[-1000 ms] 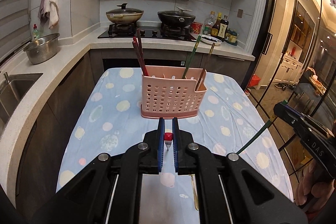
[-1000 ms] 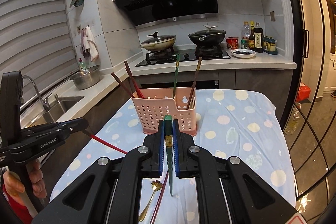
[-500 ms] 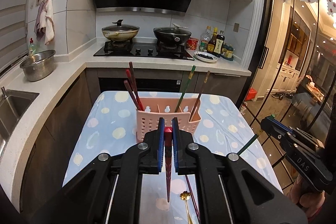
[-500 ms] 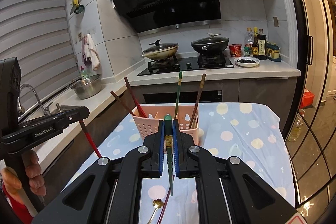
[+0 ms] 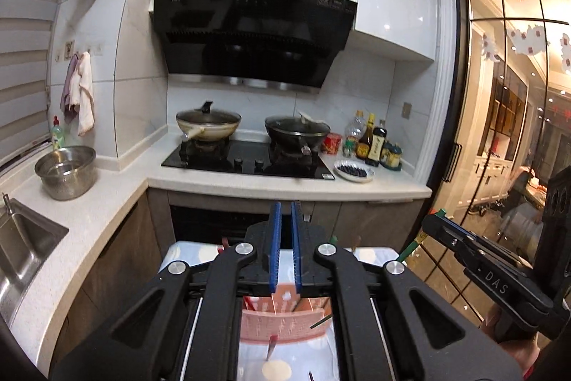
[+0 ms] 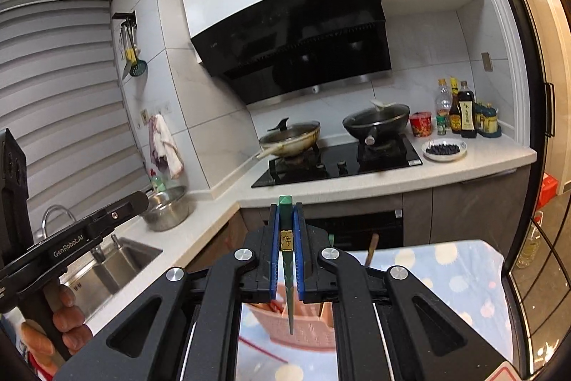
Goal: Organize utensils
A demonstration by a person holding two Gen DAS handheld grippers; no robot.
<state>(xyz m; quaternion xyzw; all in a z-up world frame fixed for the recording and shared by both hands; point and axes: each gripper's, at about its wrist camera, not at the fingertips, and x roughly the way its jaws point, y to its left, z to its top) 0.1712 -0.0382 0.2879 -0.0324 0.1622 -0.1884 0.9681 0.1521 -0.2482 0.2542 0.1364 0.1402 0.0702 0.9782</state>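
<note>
The pink perforated utensil basket (image 5: 285, 320) stands on the dotted blue tablecloth, seen below my left gripper (image 5: 285, 213); it also shows in the right wrist view (image 6: 307, 324). The left jaws stand a narrow gap apart with nothing showing between the blue pads; a red chopstick tip (image 5: 270, 345) hangs below them in front of the basket, and I cannot tell whether it is held. My right gripper (image 6: 286, 213) is shut on a green chopstick (image 6: 288, 274) that points down over the basket. Red, green and brown chopsticks stand in the basket.
Behind the table runs a white counter (image 5: 285, 183) with a hob, two woks, bottles and a plate. A steel bowl (image 5: 66, 172) and sink (image 5: 21, 245) are at left. A glass door (image 5: 506, 131) is at right. A red chopstick (image 6: 262, 349) lies on the cloth.
Both grippers have risen and tilted up, so the basket has dropped low in both views. The red chopstick head no longer shows between the left pads. The green chopstick stays clamped in the right gripper.
</note>
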